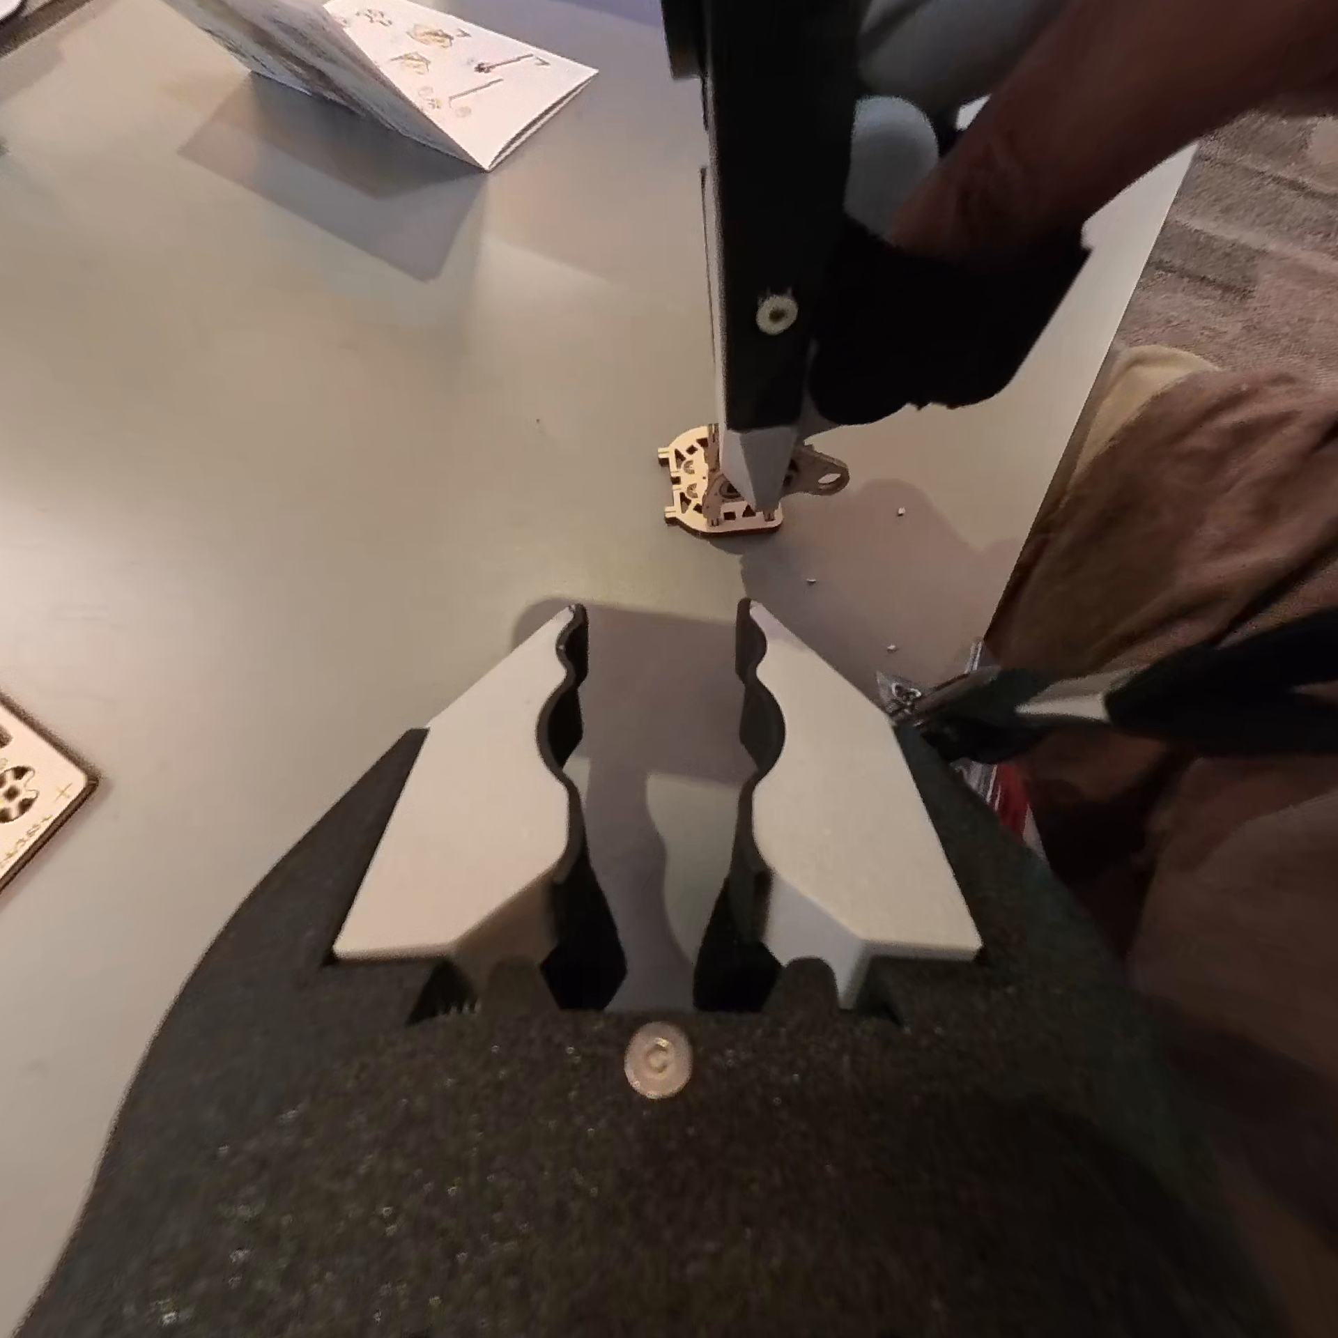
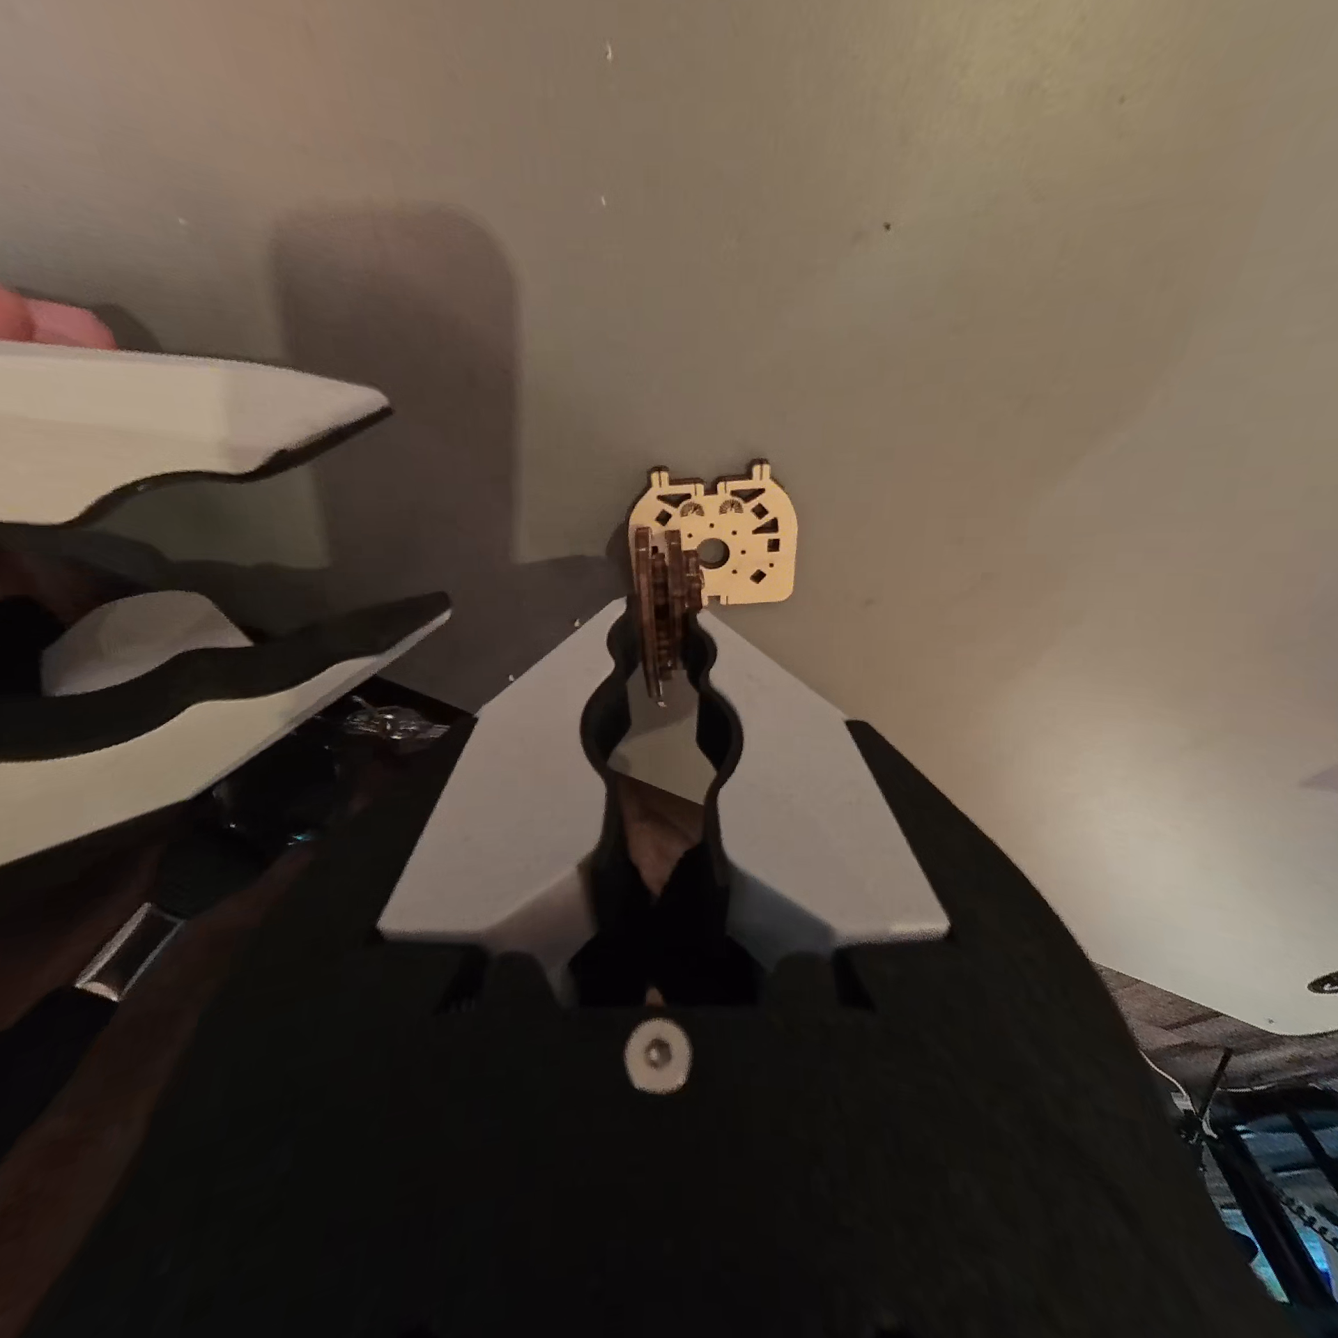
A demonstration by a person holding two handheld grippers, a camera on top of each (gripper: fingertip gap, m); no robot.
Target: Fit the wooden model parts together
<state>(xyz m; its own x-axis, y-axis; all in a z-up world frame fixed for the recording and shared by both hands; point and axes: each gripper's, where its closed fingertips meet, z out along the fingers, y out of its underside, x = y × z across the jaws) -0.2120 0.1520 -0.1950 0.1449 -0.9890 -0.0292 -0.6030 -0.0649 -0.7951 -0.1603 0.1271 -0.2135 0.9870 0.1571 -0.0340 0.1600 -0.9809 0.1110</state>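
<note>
Left wrist view: left gripper (image 1: 662, 623) sits at 6 o'clock with its jaws apart and nothing between them, low over the grey table (image 1: 289, 434); right gripper (image 1: 753, 485) comes down steeply from 12 o'clock, its tips at the flat wooden plate (image 1: 688, 478) lying just past centre; a small darker wooden sub-assembly (image 1: 814, 474) juts out at the 3 o'clock side of those tips; a folded instruction leaflet (image 1: 449, 80) lies at 11 o'clock, a punched-out wooden parts sheet (image 1: 29, 804) at 9 o'clock, both well apart from the work; tiny specks dot the table near 3 o'clock.

Right wrist view: right gripper (image 2: 670, 615) is clamped on the layered wooden sub-assembly (image 2: 662, 601), held edge-on at its tips; the pale plate (image 2: 724, 539), with a round centre hole and small cut-outs, lies flat on the table just beyond, toward 12 o'clock; the sub-assembly overlaps the plate's 9 o'clock edge, contact not certain; left gripper (image 2: 420, 507) enters from 9 o'clock, jaws parted, empty.

Judgement: step in hand is seating the held sub-assembly on the plate; mating feature is hidden, so alignment cannot be confirmed. Next move likely calls for the left gripper to steady the plate while the right presses squarely; thin plywood may slide or snap under skewed force.
</note>
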